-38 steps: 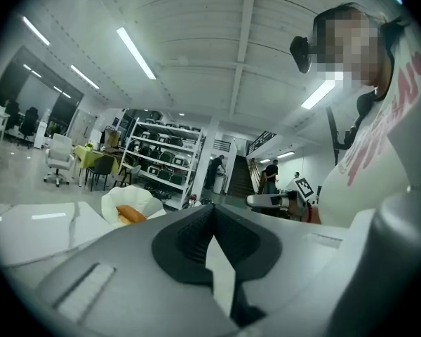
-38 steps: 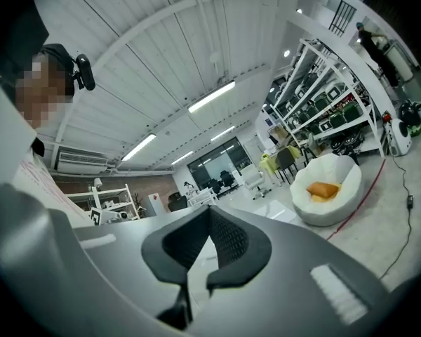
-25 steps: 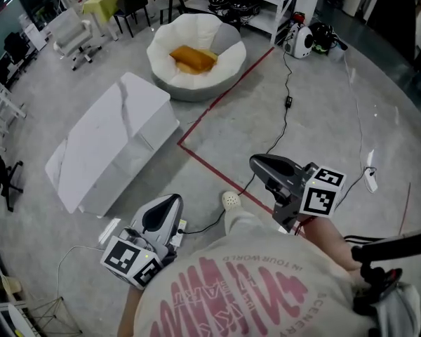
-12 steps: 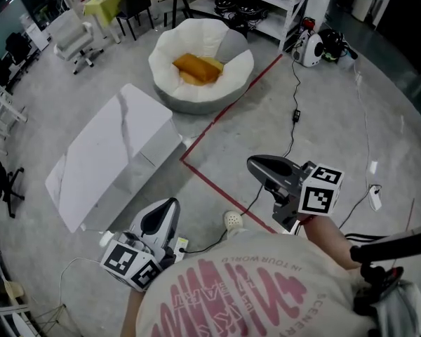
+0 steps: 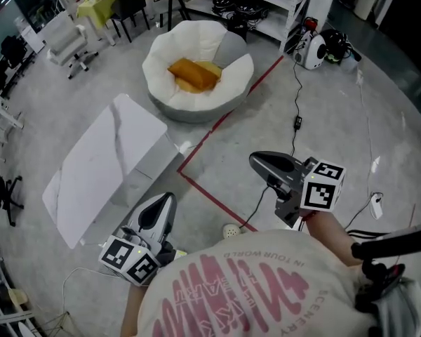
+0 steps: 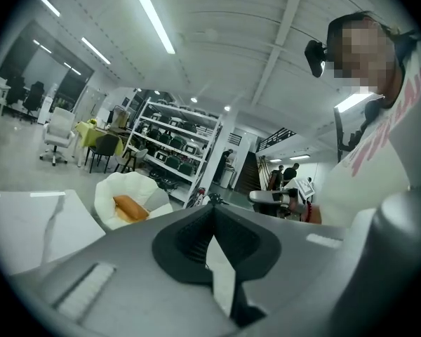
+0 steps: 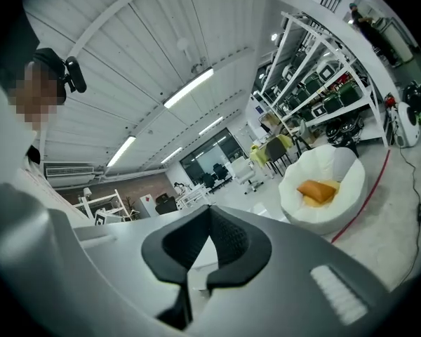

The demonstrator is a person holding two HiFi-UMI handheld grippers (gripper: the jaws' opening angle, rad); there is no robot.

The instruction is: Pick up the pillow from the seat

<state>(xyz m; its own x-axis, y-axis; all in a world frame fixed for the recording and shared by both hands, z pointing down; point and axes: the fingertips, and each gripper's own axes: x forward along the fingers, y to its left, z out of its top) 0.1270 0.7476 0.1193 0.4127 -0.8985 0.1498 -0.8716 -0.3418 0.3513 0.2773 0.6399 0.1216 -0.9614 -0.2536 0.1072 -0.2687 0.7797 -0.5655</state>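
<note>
Orange pillow (image 5: 194,74) lies in the middle of the round white seat (image 5: 156,62), far up the grey floor (image 5: 337,118). Both claws are well away from it, down near the person's white and red shirt (image 5: 245,286). The left claw (image 5: 169,197) is closed tight with nothing in it, and it hangs by the near end of the long white table (image 5: 91,170). The right claw (image 5: 255,161) is closed too and holds nothing. It hangs over the floor on the other side of a red line (image 5: 214,126). Both claws point up the room toward the seat. Shelves (image 5: 266,5) stand behind the seat
</note>
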